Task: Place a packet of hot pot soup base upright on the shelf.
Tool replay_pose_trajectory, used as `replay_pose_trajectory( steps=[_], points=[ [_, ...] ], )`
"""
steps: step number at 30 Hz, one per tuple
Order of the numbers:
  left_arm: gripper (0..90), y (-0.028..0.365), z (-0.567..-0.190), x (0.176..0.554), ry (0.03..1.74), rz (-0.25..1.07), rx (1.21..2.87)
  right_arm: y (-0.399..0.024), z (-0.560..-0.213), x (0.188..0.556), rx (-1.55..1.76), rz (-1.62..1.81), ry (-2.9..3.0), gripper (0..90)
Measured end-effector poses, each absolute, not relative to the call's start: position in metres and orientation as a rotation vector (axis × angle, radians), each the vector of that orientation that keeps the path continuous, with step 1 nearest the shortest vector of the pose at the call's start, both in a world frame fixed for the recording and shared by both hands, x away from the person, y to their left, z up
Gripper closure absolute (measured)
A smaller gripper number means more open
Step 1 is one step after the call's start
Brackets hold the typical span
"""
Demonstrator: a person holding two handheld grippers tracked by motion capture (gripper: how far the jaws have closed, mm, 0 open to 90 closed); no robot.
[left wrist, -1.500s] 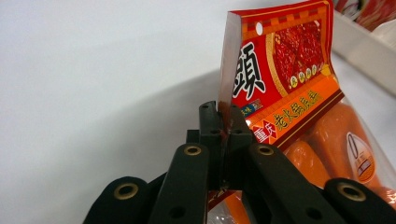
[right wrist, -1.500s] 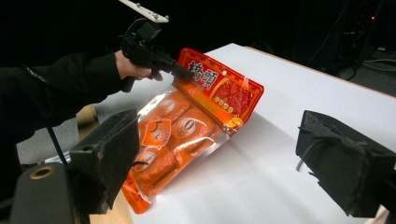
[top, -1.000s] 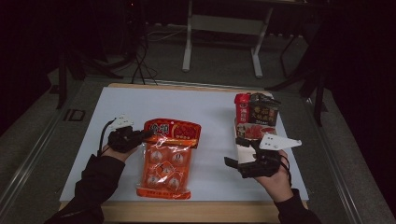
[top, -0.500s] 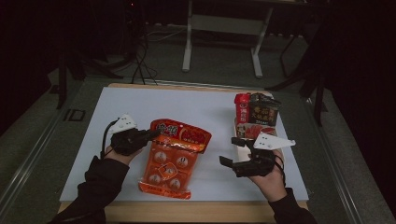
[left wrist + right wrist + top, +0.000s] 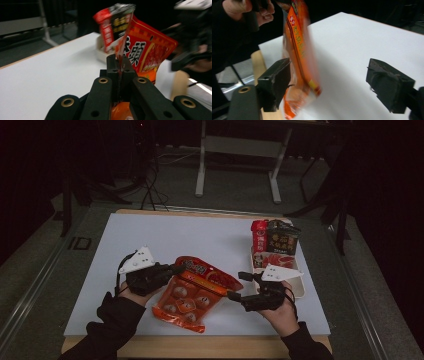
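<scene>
Lifting the snack bag [image 5: 192,292] by a pinched edge, the left gripper [image 5: 172,270] tilted it so the right gripper's [image 5: 236,286] spread, just-narrowing jaws could straddle its far side.

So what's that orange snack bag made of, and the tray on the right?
Snack bag: thin glossy plastic film, probably; it shines and bends where the left tool pinches its edge. Tray: pale, matte, rigid-looking, likely plastic or foam; hard to tell.

Left gripper [image 5: 172,270] lifts orange snack bag [image 5: 192,295] beside right gripper [image 5: 239,286].
</scene>
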State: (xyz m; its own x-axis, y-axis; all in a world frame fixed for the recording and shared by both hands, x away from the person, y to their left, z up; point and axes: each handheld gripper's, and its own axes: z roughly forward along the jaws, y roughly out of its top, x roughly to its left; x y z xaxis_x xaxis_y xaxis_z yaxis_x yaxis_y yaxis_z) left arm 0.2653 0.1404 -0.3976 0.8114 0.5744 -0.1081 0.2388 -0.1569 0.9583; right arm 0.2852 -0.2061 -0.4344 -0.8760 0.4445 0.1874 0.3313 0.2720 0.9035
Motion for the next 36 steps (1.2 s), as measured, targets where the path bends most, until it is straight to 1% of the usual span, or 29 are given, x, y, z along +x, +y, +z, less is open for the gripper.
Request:
replay_pose_trajectory(
  steps=[1, 2, 3, 4, 6, 7, 8, 9, 10, 12, 14, 18, 25, 27, 29, 31, 33, 34, 36],
  points=[
    [89.7, 0.139, -0.395, 0.263, 0.618, 0.327, 1.740, -0.205, -0.435, 0.285, 0.730, 1.688, 2.439, 27.3],
    [89.7, 0.139, -0.395, 0.263, 0.618, 0.327, 1.740, -0.204, -0.436, 0.284, 0.703, 1.681, 2.443, 34.9],
    [89.7, 0.137, -0.392, 0.261, 0.605, 0.330, 1.737, -0.204, -0.436, 0.284, 0.703, 1.681, 2.443, 34.9],
    [89.7, 0.135, -0.390, 0.259, 0.597, 0.328, 1.731, -0.204, -0.436, 0.283, 0.682, 1.683, 2.456, 43.1],
    [89.7, 0.134, -0.387, 0.258, 0.584, 0.315, 1.727, -0.205, -0.435, 0.282, 0.645, 1.741, 2.483, 63.9],
    [89.7, 0.133, -0.386, 0.258, 0.582, 0.301, 1.723, -0.206, -0.434, 0.282, 0.637, 1.755, 2.496, 67.0],
    [89.7, 0.133, -0.385, 0.258, 0.582, 0.296, 1.721, -0.206, -0.433, 0.281, 0.633, 1.757, 2.500, 77.3],
    [89.6, 0.133, -0.385, 0.258, 0.582, 0.291, 1.712, -0.207, -0.432, 0.280, 0.622, 1.768, 2.501, 81.1],
    [89.7, 0.133, -0.385, 0.258, 0.582, 0.291, 1.712, -0.207, -0.432, 0.280, 0.622, 1.768, 2.501, 81.1],
    [89.6, 0.134, -0.385, 0.260, 0.593, 0.278, 1.705, -0.211, -0.427, 0.279, 0.612, 1.828, 2.525, 89.3],
    [89.6, 0.134, -0.387, 0.260, 0.594, 0.284, 1.699, -0.211, -0.424, 0.277, 0.612, 1.825, 2.520, 90.0],
    [89.3, 0.136, -0.389, 0.264, 0.594, 0.237, 1.699, -0.213, -0.417, 0.274, 0.609, 1.811, 2.505, 90.0],
    [88.3, 0.135, -0.391, 0.266, 0.565, 0.217, 1.706, -0.219, -0.409, 0.276, 0.653, 1.831, 2.483, 90.0],
    [87.2, 0.136, -0.393, 0.268, 0.564, 0.180, 1.693, -0.220, -0.406, 0.275, 0.654, 1.832, 2.472, 90.0],
    [86.6, 0.136, -0.394, 0.269, 0.560, 0.170, 1.690, -0.221, -0.403, 0.274, 0.637, 1.814, 2.465, 90.0],
    [84.5, 0.137, -0.396, 0.271, 0.556, 0.141, 1.678, -0.222, -0.398, 0.274, 0.631, 1.820, 2.463, 90.0],
    [83.3, 0.137, -0.398, 0.271, 0.547, 0.143, 1.665, -0.224, -0.394, 0.274, 0.623, 1.815, 2.454, 90.0],
    [81.1, 0.136, -0.398, 0.270, 0.542, 0.140, 1.659, -0.225, -0.393, 0.274, 0.623, 1.818, 2.452, 90.0],
    [73.5, 0.135, -0.399, 0.270, 0.541, 0.150, 1.656, -0.225, -0.389, 0.274, 0.608, 1.807, 2.443, 90.0]
  ],
)
